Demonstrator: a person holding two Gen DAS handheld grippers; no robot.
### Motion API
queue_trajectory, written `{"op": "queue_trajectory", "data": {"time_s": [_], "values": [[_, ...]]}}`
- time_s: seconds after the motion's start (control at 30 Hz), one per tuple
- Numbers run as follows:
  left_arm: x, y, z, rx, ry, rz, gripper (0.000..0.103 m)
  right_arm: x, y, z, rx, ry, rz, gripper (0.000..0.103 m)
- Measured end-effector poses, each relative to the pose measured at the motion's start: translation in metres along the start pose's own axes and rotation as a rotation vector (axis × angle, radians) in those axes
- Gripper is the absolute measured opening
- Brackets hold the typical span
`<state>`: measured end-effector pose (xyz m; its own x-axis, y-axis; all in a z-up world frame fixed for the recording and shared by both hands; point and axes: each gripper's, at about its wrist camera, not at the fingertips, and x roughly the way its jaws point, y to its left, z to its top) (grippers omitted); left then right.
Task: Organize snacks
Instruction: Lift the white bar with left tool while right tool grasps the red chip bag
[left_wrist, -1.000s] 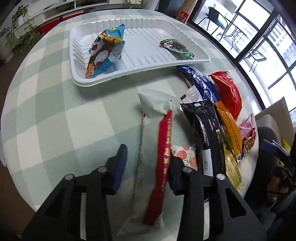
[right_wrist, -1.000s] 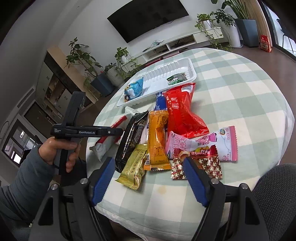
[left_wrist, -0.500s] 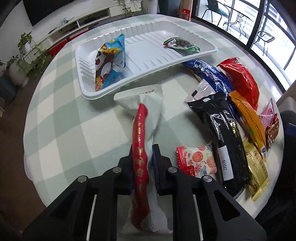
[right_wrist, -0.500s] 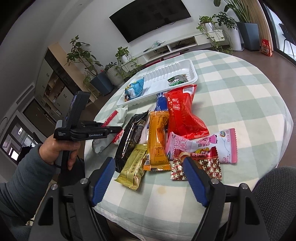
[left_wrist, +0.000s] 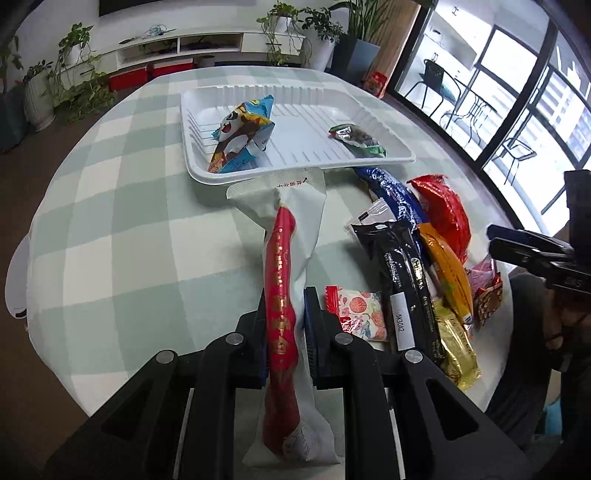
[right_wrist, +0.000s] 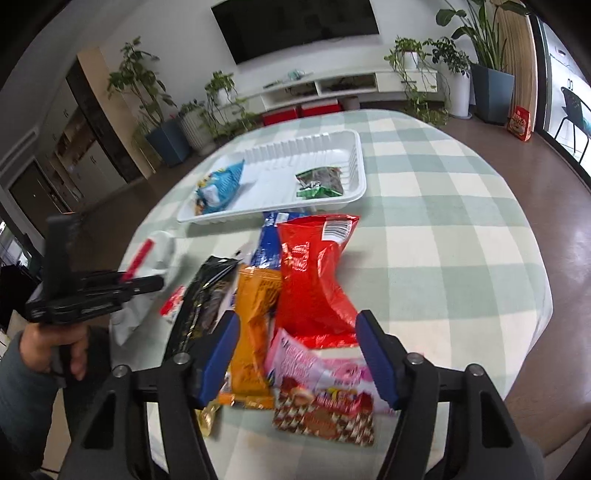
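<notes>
Your left gripper (left_wrist: 284, 325) is clamped tight on the long white packet with the red stripe (left_wrist: 282, 291), its far end reaching up by the near rim of the white tray (left_wrist: 295, 171). Your right gripper (right_wrist: 295, 354) is about half spread and closing, hovering over the pile with the orange pack (right_wrist: 255, 332), red bag (right_wrist: 314, 280) and pink pack (right_wrist: 317, 369) between the pads, none pinched yet. The tray already has a blue snack (left_wrist: 240, 138) and a green one (left_wrist: 356, 140). It all sits on a round table with a green checked cloth (right_wrist: 443, 229), in a living room with a TV (right_wrist: 295, 26) and potted plants (right_wrist: 413, 66).
</notes>
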<state>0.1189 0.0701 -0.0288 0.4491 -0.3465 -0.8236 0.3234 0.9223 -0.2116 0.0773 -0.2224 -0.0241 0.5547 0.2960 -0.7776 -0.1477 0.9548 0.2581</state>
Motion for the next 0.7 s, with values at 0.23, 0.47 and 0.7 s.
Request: {"op": "queue_trajectory", "data": {"time_s": [0.23, 0.47, 0.7], "values": [[-0.015, 0.002, -0.017, -0.07, -0.04, -0.054, 0.013, 0.04, -0.005, 0.016, 0.01, 0.095, -0.013, 0.065], [-0.009, 0.001, -0.02, -0.083, -0.034, -0.074, 0.013, 0.057, -0.006, 0.017, 0.003, 0.122, 0.0, 0.055], [-0.003, 0.002, -0.021, -0.096, -0.029, -0.091, 0.013, 0.052, -0.008, 0.017, 0.001, 0.097, 0.029, 0.046]]}}
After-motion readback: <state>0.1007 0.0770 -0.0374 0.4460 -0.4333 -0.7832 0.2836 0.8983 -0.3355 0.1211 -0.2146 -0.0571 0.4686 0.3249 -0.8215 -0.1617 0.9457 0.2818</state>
